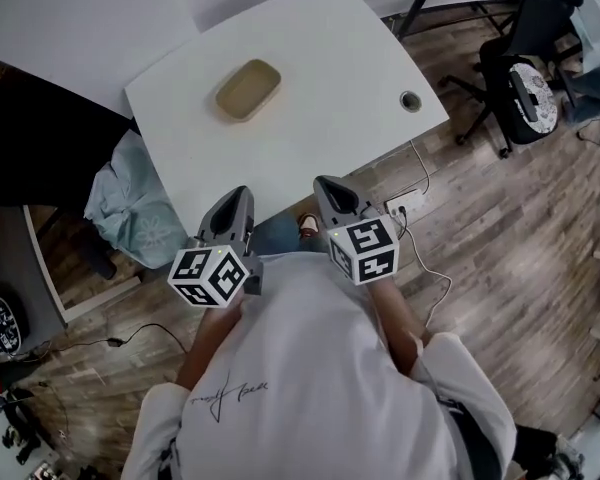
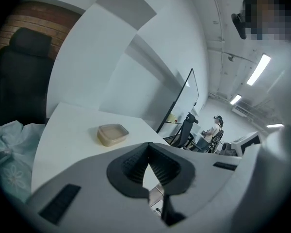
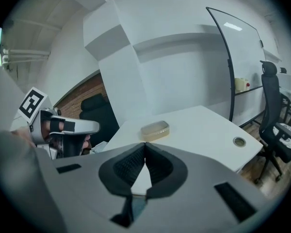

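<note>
A shallow beige tray (image 1: 248,90) lies empty on the white table (image 1: 320,118), toward its far left part. Both grippers hover over the table's near edge, close to the person's body and well short of the tray. My left gripper (image 1: 238,194) is shut, jaw tips touching, with nothing between them; in its own view (image 2: 148,145) the tray (image 2: 112,133) lies ahead and slightly left. My right gripper (image 1: 325,183) is also shut and empty (image 3: 145,143), and the tray (image 3: 155,128) sits straight ahead. The left gripper (image 3: 63,127) shows at the left of the right gripper view.
A round cable grommet (image 1: 410,100) is set in the table's right corner. A black office chair (image 1: 525,68) stands on the wood floor to the right. A pale blue bag (image 1: 140,208) and a dark chair sit left of the table. A power strip (image 1: 405,204) lies under the table edge.
</note>
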Demonstrator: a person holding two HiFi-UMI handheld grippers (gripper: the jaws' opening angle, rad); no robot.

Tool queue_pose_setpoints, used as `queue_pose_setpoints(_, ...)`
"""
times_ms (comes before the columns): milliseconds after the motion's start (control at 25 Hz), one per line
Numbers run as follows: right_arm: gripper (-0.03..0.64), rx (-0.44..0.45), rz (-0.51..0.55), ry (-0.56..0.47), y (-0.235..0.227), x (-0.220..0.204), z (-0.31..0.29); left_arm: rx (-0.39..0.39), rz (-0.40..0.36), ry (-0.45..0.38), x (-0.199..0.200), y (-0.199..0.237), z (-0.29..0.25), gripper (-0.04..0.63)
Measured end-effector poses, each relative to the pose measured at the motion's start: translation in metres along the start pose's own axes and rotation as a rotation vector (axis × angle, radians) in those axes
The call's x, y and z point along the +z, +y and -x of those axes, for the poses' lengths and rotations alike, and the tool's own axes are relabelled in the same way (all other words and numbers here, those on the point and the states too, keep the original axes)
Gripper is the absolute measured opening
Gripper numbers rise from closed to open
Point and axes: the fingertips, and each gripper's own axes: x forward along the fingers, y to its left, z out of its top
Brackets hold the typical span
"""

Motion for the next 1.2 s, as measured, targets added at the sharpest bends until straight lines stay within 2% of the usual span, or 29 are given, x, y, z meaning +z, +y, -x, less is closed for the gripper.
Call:
queue_pose_setpoints(360,0.01,0.075,0.002,-0.032,-0.005,0.022,-0.024,0.034,0.029,0.027,-0.003,0.015,-0.018,0.008)
queue_pose_setpoints(960,0.011,0.098,-0.034,0.032,-0.038,0.038,-0.09,0.076,0.041,0.044,0.021,0.048,-0.055,0.008)
queue_pose_setpoints(1200,0.011,0.102,-0.06,0.063,-0.045,0.035,-0.112,0.083,0.054,0.092,0.017,0.059,-0.065,0.008)
